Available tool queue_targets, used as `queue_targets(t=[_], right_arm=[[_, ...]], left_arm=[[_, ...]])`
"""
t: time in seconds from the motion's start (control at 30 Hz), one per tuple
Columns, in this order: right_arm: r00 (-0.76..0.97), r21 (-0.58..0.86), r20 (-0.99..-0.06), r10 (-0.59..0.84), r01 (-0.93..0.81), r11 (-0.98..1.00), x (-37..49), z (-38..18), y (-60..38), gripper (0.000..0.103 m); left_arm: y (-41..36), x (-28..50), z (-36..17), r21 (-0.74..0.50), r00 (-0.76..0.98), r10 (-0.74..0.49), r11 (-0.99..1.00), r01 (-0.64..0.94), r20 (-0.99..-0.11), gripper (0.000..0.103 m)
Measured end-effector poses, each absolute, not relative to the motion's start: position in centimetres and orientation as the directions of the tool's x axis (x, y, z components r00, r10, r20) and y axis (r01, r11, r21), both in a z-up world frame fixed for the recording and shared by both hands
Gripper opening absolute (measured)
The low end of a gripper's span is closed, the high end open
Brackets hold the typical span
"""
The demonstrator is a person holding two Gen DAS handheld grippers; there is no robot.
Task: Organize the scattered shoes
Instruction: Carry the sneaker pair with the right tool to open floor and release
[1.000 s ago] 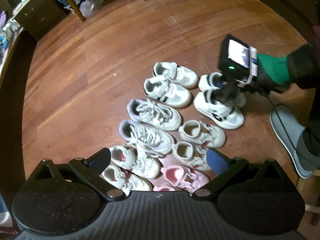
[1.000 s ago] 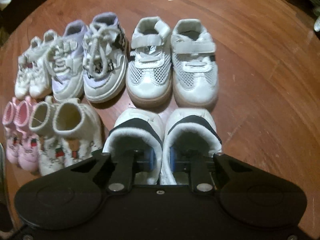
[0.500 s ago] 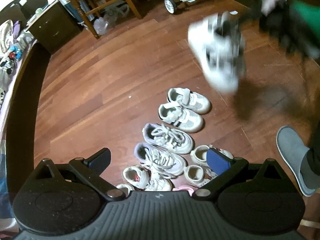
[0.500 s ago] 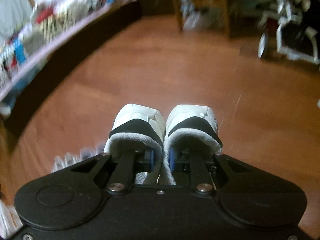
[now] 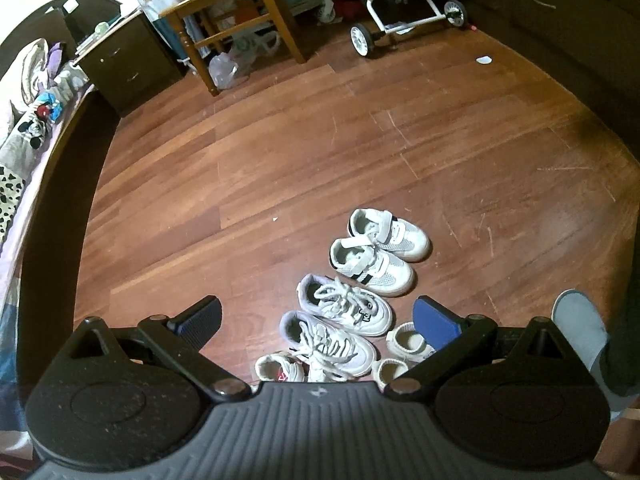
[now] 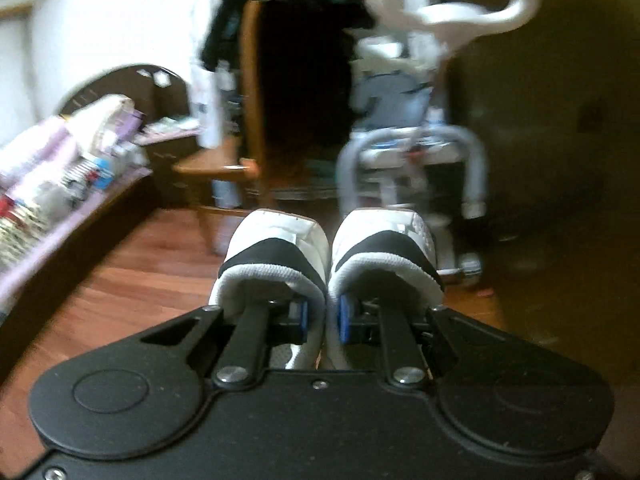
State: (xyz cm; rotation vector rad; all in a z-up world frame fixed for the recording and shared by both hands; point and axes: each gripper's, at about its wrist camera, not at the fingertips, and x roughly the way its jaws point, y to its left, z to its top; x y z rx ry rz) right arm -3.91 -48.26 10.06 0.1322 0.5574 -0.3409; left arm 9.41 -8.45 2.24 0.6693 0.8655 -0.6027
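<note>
Scuffed wooden floor (image 5: pixel 360 152) bears paired shoes (image 5: pixel 378 254); chair (image 5: pixel 236 20) behind.

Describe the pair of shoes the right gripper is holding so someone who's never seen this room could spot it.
In the right wrist view, look just ahead of the right gripper: its fingers reach into two small shoes, clamping their inner walls together above the wooden floor. This held pair is white with a black band around each collar, unlike the laced and strapped pairs on the floor.
</note>
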Motion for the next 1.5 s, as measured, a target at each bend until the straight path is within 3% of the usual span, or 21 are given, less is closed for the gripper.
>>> queue_targets(t=[0.13,0.4,0.57,0.67,0.9,1.27,1.43,1.5], right_arm=[[0.707,-0.046,-0.617,-0.347,0.408,0.912,-7.4,4.4,-53.4,0.014],[0.52,-0.033,-0.798,-0.304,0.466,0.884,-13.2,-15.8,-59.9,0.014],[0.418,-0.027,-0.873,-0.252,0.474,0.88,-13.0,-26.6,-62.5,0.014],[0.382,-0.03,-0.895,-0.233,0.469,0.883,-11.1,-30.1,-64.5,0.014],[0.341,-0.039,-0.915,-0.214,0.453,0.891,-3.7,-35.3,-69.3,0.014],[0.284,-0.125,-0.919,-0.273,0.446,0.886,3.9,-38.3,-72.6,0.016],[0.294,-0.117,-0.913,-0.284,0.478,0.871,3.5,-38.0,-73.0,0.024],[0.308,-0.104,-0.909,-0.282,0.488,0.867,2.6,-37.1,-73.0,0.038]], left_arm=[[-8.2,9.6,1.4,0.275,0.5,-0.185,0.653,0.706,-0.846,0.102],[-7.0,9.6,-1.6,0.276,0.445,-0.097,0.662,0.697,-0.89,0.102],[-6.1,9.8,-3.4,0.236,0.387,-0.063,0.699,0.675,-0.92,0.102],[-5.8,10.4,-4.5,0.219,0.356,-0.039,0.726,0.652,-0.934,0.102],[-7.3,12.6,-6.1,0.177,0.301,-0.03,0.751,0.636,-0.953,0.102],[-9.8,13.9,-7.9,0.139,0.241,-0.033,0.739,0.66,-0.97,0.102],[-10.3,14.2,-6.8,0.131,0.261,-0.063,0.737,0.663,-0.963,0.102],[-10.5,14.2,-5.9,0.136,0.281,-0.078,0.734,0.665,-0.956,0.102]])
